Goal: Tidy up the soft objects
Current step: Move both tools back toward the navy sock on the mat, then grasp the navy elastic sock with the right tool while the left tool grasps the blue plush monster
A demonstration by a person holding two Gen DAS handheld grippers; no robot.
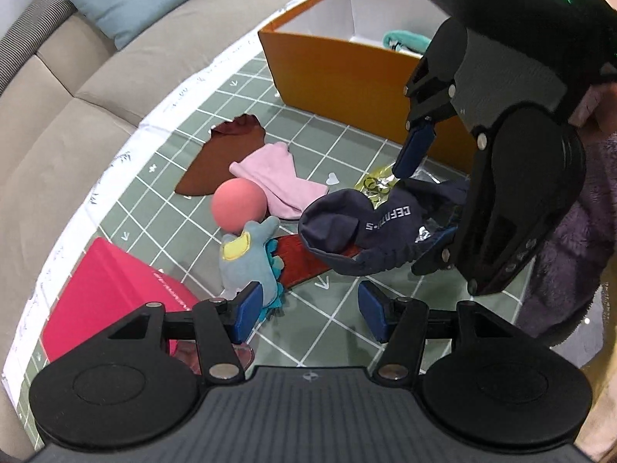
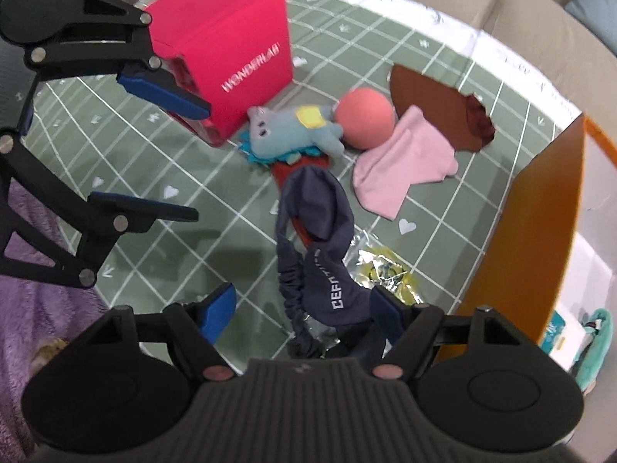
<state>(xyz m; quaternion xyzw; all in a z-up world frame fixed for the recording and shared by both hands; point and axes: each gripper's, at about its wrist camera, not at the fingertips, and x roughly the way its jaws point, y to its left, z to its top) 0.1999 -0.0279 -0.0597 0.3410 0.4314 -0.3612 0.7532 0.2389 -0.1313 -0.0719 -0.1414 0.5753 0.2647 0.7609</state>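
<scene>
A navy cloth cap (image 1: 358, 227) with white lettering lies on the green grid mat (image 1: 339, 154), partly over a red cloth (image 1: 300, 262). My right gripper (image 2: 304, 312) is open with its fingers either side of the cap's (image 2: 327, 270) near end; it shows in the left wrist view (image 1: 424, 200) too. My left gripper (image 1: 308, 308) is open and empty, its left finger beside a blue plush toy (image 1: 246, 262). A pink ball (image 1: 239, 204), a pink cloth (image 1: 277, 181) and a brown cloth (image 1: 227, 158) lie behind.
An orange box (image 1: 339, 73) with a white inside holds a teal soft item (image 1: 405, 40). A red box (image 2: 231, 46) stands beside the plush toy (image 2: 285, 131). A crinkled foil packet (image 2: 381, 270) lies by the cap. A beige sofa (image 1: 58, 123) borders the mat.
</scene>
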